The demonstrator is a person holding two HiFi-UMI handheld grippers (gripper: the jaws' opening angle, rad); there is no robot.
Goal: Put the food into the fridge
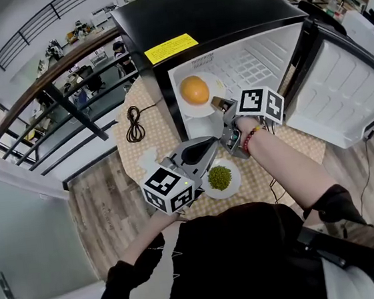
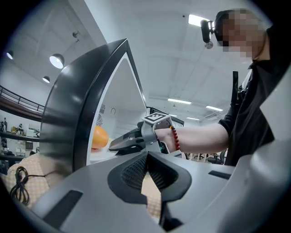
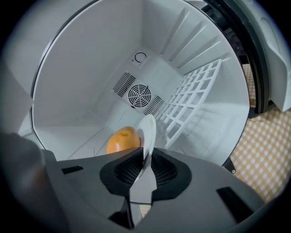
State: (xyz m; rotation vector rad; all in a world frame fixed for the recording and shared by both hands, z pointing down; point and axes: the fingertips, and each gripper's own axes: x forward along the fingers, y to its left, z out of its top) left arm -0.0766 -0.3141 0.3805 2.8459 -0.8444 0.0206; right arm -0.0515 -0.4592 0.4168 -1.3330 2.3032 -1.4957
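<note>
The left gripper waits just beside the green food, its jaws closed on nothing (this dish comes next, I think). The orange lies on its plate inside the fridge. The right gripper has its jaws a little apart around the plate rim. It is better to open wider and then draw straight back, so the rim is not dragged.

Your round orange sits on a white plate inside the open fridge. At its 6 o'clock, a second plate of small green food rests on the tabletop.
</note>
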